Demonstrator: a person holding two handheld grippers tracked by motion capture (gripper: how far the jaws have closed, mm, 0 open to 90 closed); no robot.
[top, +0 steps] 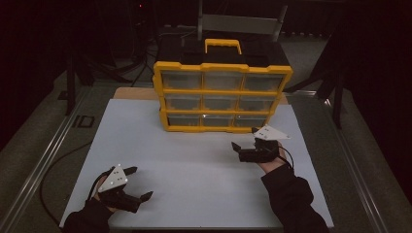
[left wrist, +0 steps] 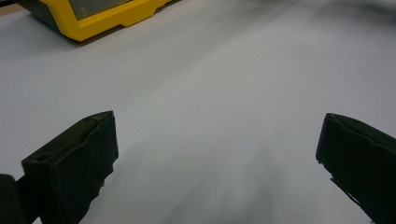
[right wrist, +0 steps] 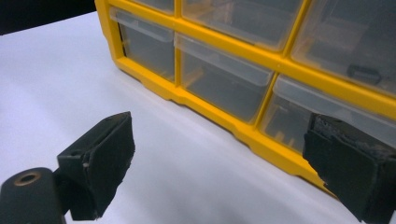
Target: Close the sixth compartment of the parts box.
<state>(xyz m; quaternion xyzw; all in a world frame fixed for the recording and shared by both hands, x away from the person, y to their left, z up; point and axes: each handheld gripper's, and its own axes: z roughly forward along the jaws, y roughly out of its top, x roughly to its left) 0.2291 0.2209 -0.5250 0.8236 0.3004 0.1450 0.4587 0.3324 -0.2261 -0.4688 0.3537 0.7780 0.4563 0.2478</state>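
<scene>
Right hand-held gripper [top: 244, 137] gapes near yellow cabinet [top: 222, 96]; drawer contents unclear.

- Your left gripper [top: 138, 184] sits low near the table's [top: 194, 165] front edge, jaws spread, nothing between them.
- Your right gripper [top: 245, 141] is just in front of the cabinet's [top: 222, 94] bottom right drawer [top: 249, 120], jaws apart and empty.
- The cabinet stands upright at the far edge, drawers closed.
</scene>
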